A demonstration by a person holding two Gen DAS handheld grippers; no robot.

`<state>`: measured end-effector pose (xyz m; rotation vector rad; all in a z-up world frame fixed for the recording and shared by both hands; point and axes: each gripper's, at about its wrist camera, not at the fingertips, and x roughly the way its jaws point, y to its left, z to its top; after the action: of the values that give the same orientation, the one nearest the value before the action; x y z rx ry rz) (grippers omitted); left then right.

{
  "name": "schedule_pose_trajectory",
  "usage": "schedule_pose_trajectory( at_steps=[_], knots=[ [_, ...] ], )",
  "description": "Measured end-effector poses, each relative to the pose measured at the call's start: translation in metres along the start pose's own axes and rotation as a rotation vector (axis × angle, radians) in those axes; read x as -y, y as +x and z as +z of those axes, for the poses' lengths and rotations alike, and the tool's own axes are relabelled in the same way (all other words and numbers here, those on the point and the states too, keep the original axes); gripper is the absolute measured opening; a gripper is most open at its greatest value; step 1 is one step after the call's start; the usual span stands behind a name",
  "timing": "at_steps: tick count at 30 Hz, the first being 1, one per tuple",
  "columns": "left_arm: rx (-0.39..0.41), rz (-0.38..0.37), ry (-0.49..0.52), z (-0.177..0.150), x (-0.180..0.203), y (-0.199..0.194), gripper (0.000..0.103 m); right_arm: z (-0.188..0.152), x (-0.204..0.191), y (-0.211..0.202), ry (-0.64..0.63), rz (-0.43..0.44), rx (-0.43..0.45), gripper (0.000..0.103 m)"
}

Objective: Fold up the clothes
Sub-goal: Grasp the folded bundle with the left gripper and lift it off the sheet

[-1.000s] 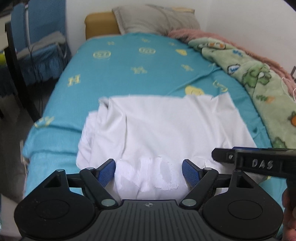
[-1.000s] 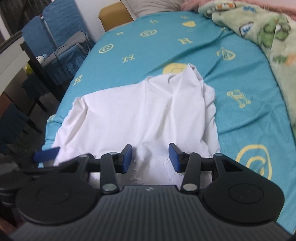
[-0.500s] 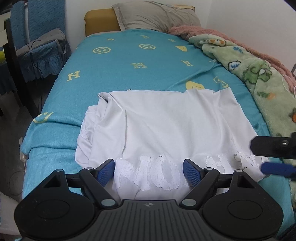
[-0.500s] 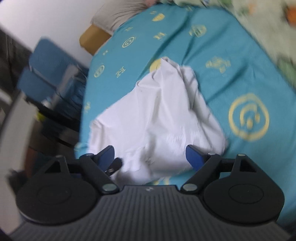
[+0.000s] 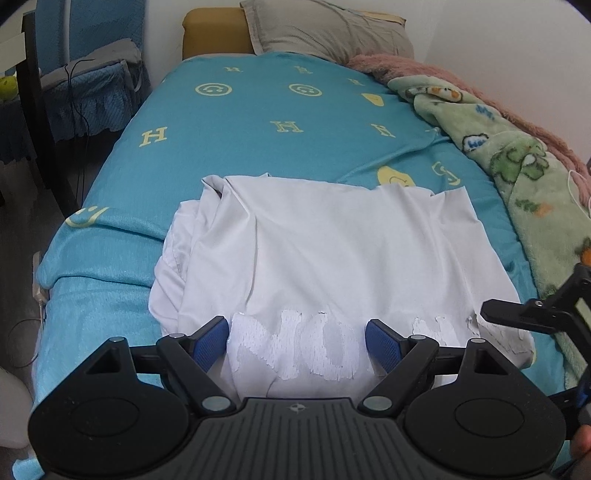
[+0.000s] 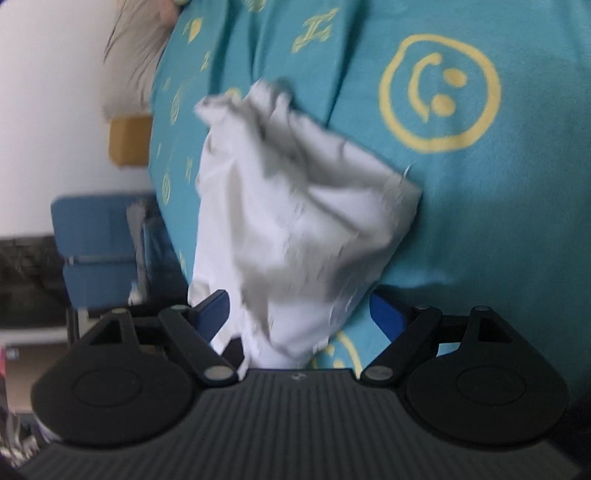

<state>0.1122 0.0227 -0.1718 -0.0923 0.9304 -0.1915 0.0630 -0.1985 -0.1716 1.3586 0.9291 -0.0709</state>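
Observation:
A white T-shirt point(image 5: 332, 251) lies folded flat on the turquoise bed sheet point(image 5: 258, 122), its rough white print along the near edge. My left gripper point(image 5: 297, 341) hovers open over that near edge, blue pads wide apart with the print between them, not pressed. At the shirt's near right corner the right gripper point(image 5: 535, 317) comes in, tilted. In the blurred, rolled right wrist view, the shirt point(image 6: 295, 221) bunches toward a corner that sits between the pads of my right gripper point(image 6: 299, 314). Its jaws are closing, with the pads still clear of the cloth.
A green cartoon blanket point(image 5: 517, 166) and a pink fleece point(image 5: 424, 70) run along the bed's right side. A grey pillow point(image 5: 325, 33) lies at the head. A blue-covered chair point(image 5: 74, 92) stands left of the bed, whose edge drops off at the left.
My right gripper rolled sharply, spread its jaws wide and dropped from over the shirt to its near right corner. More of the print shows along the near edge. The left gripper stayed put.

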Motion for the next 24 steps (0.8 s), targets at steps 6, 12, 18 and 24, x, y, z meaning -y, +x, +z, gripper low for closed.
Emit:
schedule_pose_trajectory(
  at_steps=[6, 12, 18, 24],
  knots=[
    [0.034, -0.041, -0.115, 0.011, -0.011, -0.02, 0.082, -0.002, -0.005, 0.0, -0.035, -0.032, 0.058, 0.032],
    [0.131, -0.252, -0.188, 0.007, -0.005, -0.068, 0.083, -0.007, -0.027, -0.009, -0.163, 0.025, 0.097, 0.023],
    [-0.104, -0.557, -0.433, -0.024, -0.002, -0.029, 0.084, -0.004, -0.033, -0.015, -0.177, 0.074, 0.108, 0.022],
    [-0.201, -0.578, -0.686, -0.035, -0.021, 0.02, 0.085, -0.002, -0.03, -0.022, -0.168, 0.094, 0.116, 0.022]
  ],
)
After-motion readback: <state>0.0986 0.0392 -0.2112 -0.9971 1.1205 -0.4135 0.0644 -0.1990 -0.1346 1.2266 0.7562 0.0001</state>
